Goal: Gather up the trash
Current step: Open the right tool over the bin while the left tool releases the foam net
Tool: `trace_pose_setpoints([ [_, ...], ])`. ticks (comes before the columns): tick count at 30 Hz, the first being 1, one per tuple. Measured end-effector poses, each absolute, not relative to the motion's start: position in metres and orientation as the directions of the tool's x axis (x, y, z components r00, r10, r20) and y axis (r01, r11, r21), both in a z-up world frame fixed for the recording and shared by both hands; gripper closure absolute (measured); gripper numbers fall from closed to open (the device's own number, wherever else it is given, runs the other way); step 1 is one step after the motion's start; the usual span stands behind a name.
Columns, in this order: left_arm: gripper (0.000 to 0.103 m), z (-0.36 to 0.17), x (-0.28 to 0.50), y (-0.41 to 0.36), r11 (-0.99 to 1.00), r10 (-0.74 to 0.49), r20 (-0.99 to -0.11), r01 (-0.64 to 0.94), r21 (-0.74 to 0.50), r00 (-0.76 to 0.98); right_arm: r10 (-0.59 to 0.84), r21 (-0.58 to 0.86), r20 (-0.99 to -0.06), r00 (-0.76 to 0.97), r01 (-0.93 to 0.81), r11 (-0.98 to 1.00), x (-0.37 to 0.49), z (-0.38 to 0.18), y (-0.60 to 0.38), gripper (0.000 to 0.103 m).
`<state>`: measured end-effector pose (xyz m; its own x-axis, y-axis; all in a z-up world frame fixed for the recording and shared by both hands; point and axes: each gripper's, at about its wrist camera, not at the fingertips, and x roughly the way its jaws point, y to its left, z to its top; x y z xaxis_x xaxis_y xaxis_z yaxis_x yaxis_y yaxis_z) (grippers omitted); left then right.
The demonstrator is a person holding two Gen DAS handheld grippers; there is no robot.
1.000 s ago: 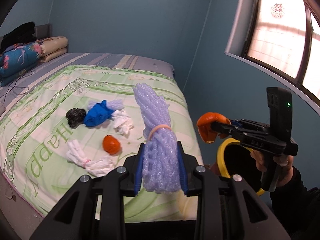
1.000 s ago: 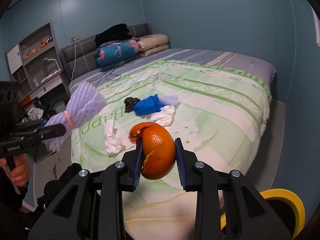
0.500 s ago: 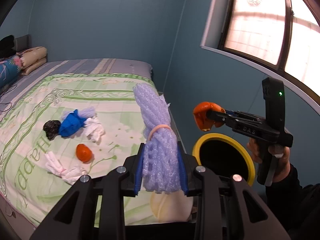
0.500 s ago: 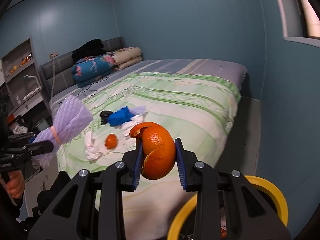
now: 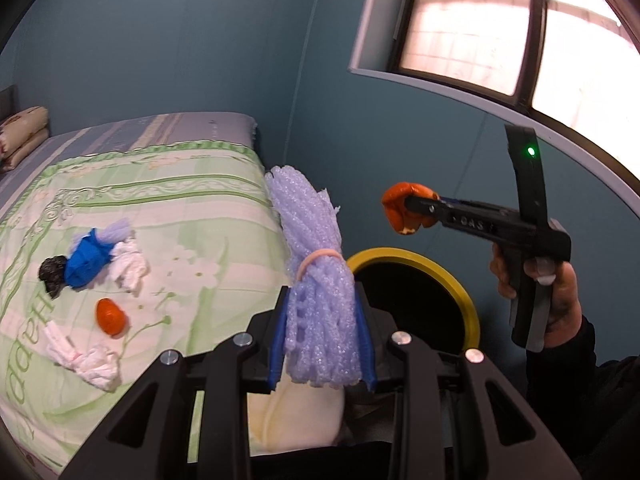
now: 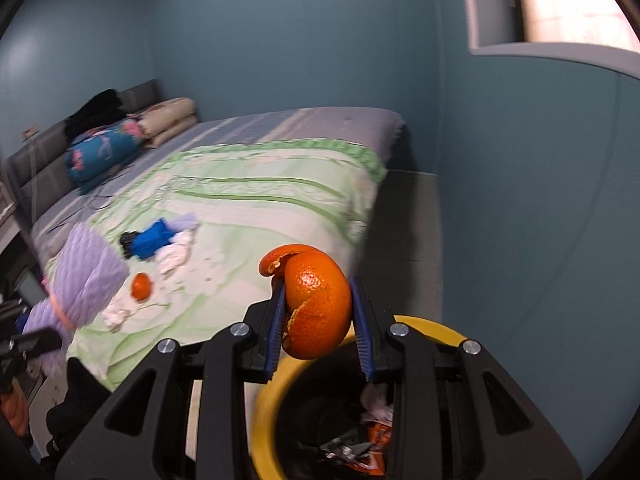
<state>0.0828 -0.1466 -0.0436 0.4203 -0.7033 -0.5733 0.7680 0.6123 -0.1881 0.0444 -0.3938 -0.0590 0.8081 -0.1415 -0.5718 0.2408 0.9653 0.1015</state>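
Note:
My left gripper (image 5: 322, 340) is shut on a lilac foam net bundle (image 5: 316, 280) tied with a rubber band. My right gripper (image 6: 318, 320) is shut on an orange peel (image 6: 316, 304) and hangs over the yellow-rimmed bin (image 6: 268, 392); the left wrist view shows that gripper (image 5: 404, 208) with the peel (image 5: 400, 204) above the bin (image 5: 460, 292). On the bed (image 5: 180, 200) lie another orange peel (image 5: 110, 316), a blue wad (image 5: 86, 260) with a black scrap (image 5: 52, 274), and white tissues (image 5: 88, 364).
The bin stands on the floor between the bed's foot and the blue wall (image 5: 360, 140) under a window (image 5: 520, 32). Wrappers lie inside the bin (image 6: 360, 440). Folded bedding and pillows (image 6: 108, 148) are piled at the headboard.
Both grippers have swung right, away from the bed toward the bin. The bin's opening now lies under the right gripper's peel. Both grips are unchanged.

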Motion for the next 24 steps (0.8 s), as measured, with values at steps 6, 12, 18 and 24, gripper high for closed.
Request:
trace_pose_setpoints([
  [6,0.075,-0.048,0.073,-0.178,0.557,-0.725,-0.587,0.809,-0.19,0.361,-0.186,0.131,-0.591,0.785,0.32,0.938,0.033,-0.064,-0.419,0.074],
  [12,0.075,-0.055,0.067,-0.204,0.515,-0.73,-0.607,0.837,-0.187,0.314,-0.225,0.13,-0.618,0.753,0.381,0.915,0.025,-0.072,-0.435,0.074],
  [18,0.075,-0.071,0.067,-0.229,0.47,-0.725,-0.643,0.859,-0.202,0.246,-0.223,0.155,-0.636,0.739,0.406,0.901,0.024,-0.08,-0.444,0.074],
  [24,0.075,-0.098,0.067,-0.256,0.446,-0.705,-0.69,0.86,-0.25,0.164,-0.218,0.159,-0.664,0.715,0.42,0.893,0.03,-0.09,-0.449,0.073],
])
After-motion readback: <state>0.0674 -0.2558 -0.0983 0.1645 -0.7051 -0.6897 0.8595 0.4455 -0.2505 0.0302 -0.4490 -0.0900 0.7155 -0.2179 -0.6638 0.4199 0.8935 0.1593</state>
